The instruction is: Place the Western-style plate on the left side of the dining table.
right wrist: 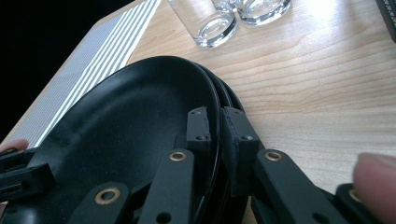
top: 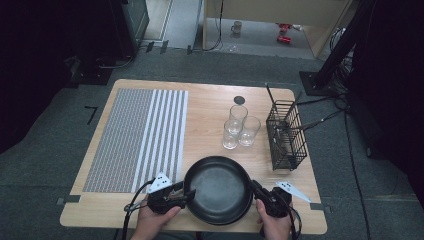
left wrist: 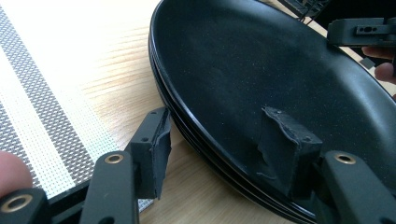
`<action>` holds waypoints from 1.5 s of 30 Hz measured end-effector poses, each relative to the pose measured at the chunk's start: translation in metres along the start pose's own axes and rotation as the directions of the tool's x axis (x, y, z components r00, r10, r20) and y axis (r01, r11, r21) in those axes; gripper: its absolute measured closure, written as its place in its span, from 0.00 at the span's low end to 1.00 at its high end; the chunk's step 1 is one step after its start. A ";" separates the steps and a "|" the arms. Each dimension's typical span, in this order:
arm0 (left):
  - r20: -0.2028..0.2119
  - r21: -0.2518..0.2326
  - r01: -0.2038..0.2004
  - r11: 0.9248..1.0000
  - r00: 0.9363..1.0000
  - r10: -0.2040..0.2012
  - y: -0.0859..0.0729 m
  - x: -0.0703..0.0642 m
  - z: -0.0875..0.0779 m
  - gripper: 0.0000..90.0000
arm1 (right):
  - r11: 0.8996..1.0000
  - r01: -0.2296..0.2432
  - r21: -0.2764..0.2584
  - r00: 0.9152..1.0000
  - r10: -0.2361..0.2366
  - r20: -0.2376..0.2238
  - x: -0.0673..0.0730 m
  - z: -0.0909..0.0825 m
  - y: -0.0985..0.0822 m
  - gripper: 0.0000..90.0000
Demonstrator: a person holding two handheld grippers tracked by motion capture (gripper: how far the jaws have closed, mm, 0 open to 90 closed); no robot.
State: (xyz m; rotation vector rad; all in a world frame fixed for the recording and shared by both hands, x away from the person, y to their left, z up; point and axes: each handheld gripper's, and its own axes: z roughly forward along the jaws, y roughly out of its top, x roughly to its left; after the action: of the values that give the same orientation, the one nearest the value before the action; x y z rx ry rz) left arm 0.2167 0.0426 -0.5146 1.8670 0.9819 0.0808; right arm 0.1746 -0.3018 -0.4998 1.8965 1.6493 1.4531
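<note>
Below, the stacked black plates' [right wrist: 140, 135] lower rims hide behind the right gripper's [right wrist: 215, 135] fingers.

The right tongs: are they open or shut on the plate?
Shut: the right tongs pinch the top black plate rim, pads on both sides.

How many black plates [top: 218, 188] are stacked is hard to count; the lower ones sit hidden under the top one, just rims peeking out. The person's forearms get cut off at the bottom edge in the high view. What's in the wire basket [top: 286, 135] is too small to tell.
</note>
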 end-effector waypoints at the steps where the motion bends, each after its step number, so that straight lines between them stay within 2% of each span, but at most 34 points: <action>1: 0.000 0.000 0.000 1.000 1.000 0.000 0.000 0.000 0.000 0.50 | 1.000 -0.001 0.000 1.000 0.001 -0.001 0.000 0.000 0.000 0.92; 45: 0.007 0.014 0.016 1.000 1.000 -0.016 0.000 0.002 0.000 0.48 | 1.000 0.011 0.010 1.000 -0.011 0.011 0.006 0.000 -0.002 0.91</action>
State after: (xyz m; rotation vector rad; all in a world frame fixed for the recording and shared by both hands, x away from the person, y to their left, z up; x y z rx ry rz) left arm 0.2179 0.0435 -0.5150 1.8708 0.9945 0.0585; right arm 0.1725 -0.2960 -0.4980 1.8943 1.6628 1.4303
